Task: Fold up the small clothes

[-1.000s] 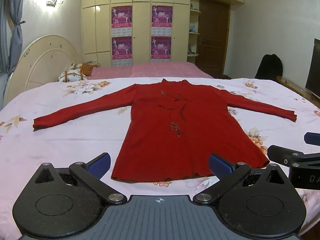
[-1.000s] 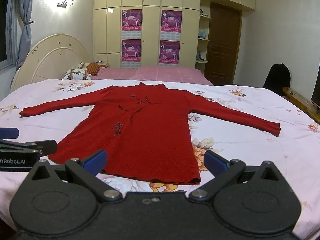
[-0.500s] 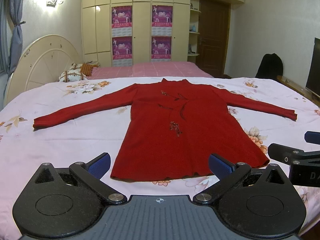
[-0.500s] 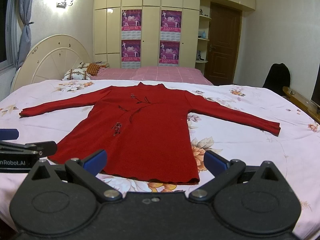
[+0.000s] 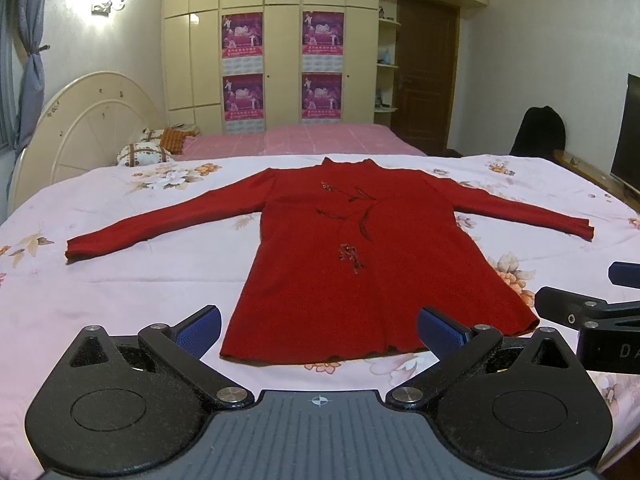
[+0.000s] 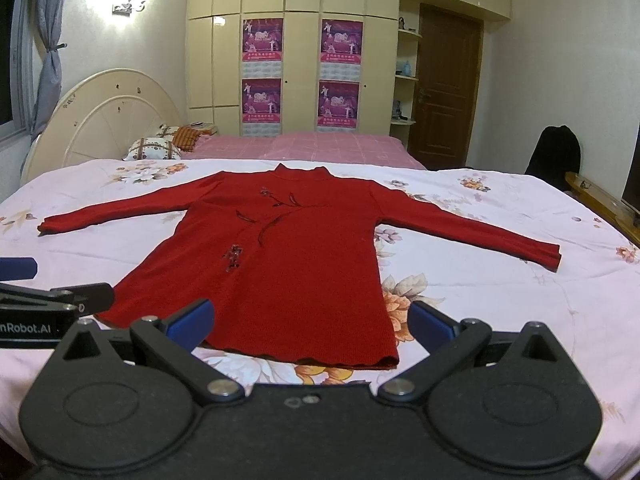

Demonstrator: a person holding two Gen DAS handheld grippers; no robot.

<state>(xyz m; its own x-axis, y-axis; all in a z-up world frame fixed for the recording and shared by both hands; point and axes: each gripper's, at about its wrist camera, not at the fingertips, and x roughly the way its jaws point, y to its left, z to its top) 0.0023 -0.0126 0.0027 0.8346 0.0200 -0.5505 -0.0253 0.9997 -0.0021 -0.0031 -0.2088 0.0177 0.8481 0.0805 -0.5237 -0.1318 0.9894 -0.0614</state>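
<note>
A red long-sleeved sweater (image 5: 360, 248) lies flat on the floral bedsheet (image 5: 120, 280), front up, collar far, hem near, both sleeves spread out. It also shows in the right wrist view (image 6: 288, 256). My left gripper (image 5: 320, 326) is open and empty, hovering just short of the hem. My right gripper (image 6: 310, 322) is open and empty, also near the hem, toward its right side. Each gripper shows at the edge of the other's view: the right one (image 5: 592, 312) and the left one (image 6: 48, 300).
The bed's cream headboard (image 5: 80, 132) and pillows (image 5: 148, 150) are at the far left. A second pink bed (image 5: 312, 140), wardrobe (image 5: 280, 40), door (image 5: 424, 76), a black bag on a chair (image 5: 538, 132) and a TV (image 5: 628, 132) stand beyond.
</note>
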